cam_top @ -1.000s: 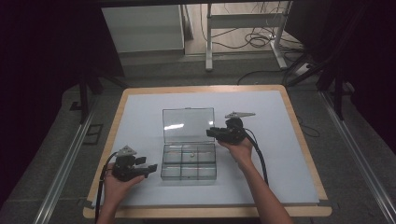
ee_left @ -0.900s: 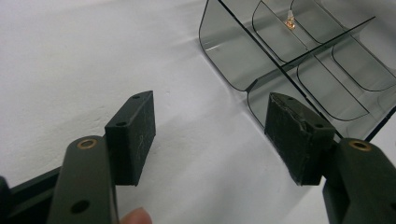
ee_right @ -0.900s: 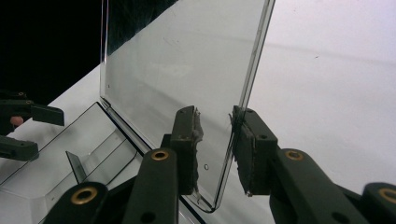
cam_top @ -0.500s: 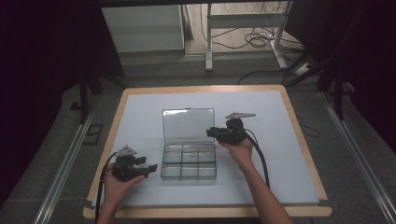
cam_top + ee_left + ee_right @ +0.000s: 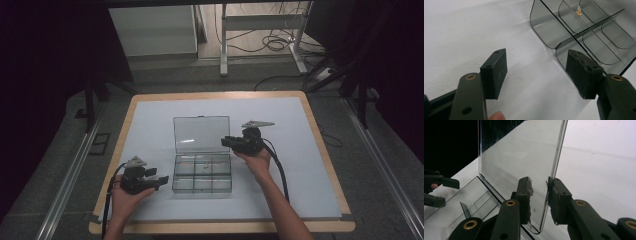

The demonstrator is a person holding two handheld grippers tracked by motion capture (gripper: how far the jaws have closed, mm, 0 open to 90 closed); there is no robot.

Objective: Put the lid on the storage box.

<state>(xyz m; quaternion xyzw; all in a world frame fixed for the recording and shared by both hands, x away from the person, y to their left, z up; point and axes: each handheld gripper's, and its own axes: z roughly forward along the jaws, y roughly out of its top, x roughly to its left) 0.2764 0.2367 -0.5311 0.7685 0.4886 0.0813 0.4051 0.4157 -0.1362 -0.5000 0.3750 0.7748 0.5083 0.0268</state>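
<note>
right gripper point(image 5: 539, 195) jaws straddle the upright lid point(image 5: 524, 162) of the clear compartment box point(image 5: 202, 172) mid-table with a visible gap, so the lid may slip; left gripper point(image 5: 537, 72) wide open, empty, beside the box

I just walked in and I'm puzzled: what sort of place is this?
Probably a lab or workshop bench set up for recording. A white-topped table with a wooden rim holds a clear compartment box, dark curtains surround it, and loose cables lie on the floor behind.

Left gripper point(image 5: 161, 181) open; right gripper point(image 5: 226, 142) half-closed.
</note>
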